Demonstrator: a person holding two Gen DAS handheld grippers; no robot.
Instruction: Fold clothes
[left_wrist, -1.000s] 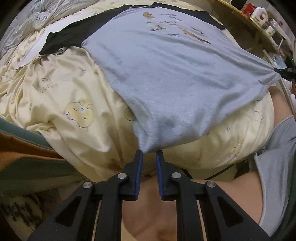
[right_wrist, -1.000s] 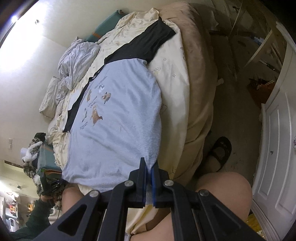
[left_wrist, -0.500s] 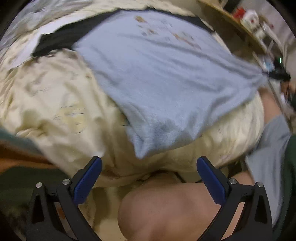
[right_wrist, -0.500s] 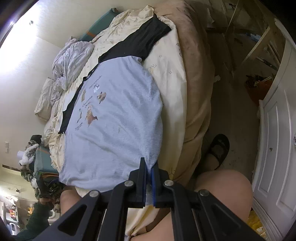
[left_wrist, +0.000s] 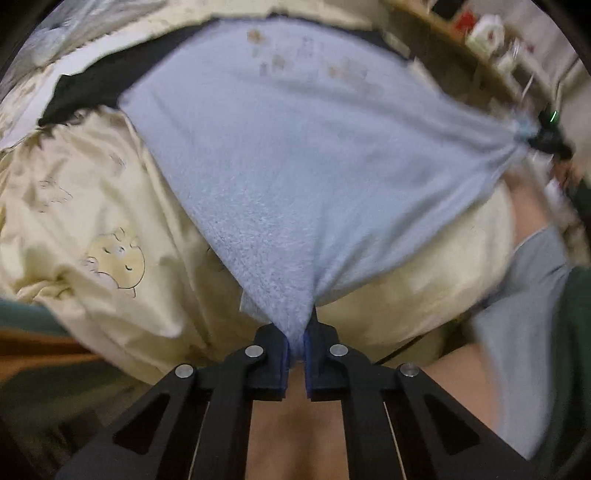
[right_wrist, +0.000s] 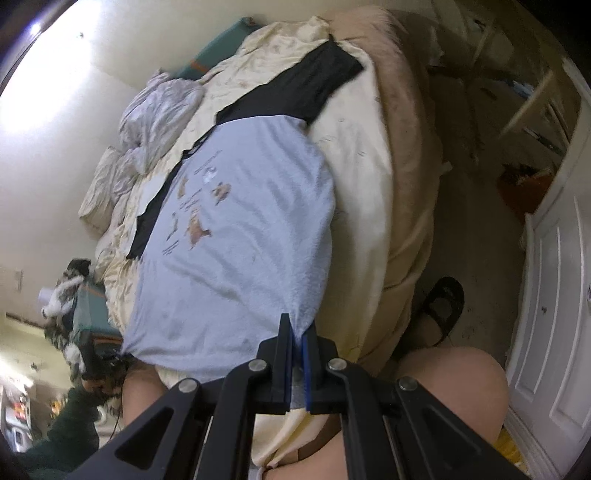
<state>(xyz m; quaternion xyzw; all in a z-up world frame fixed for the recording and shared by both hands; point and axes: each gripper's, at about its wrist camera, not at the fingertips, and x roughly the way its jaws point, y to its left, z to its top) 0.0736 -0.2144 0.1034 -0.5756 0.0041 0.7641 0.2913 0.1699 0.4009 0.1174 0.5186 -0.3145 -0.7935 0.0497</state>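
The grey T-shirt (left_wrist: 295, 155) is lying spread on the cream quilt (left_wrist: 92, 206) of the bed, while the left claw (left_wrist: 296, 347) and the right claw (right_wrist: 297, 343) are each pinching one bottom corner between narrow jaws.

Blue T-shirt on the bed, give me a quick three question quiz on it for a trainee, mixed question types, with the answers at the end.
1. True or false: the left gripper is shut on a corner of the blue T-shirt.
2. Which part of the shirt does the right gripper pinch? A) a black sleeve B) a hem corner C) the collar
3. Fill in: the shirt lies chest print up on a pale yellow ____.

Key: 1 true; 2 B; 3 quilt.
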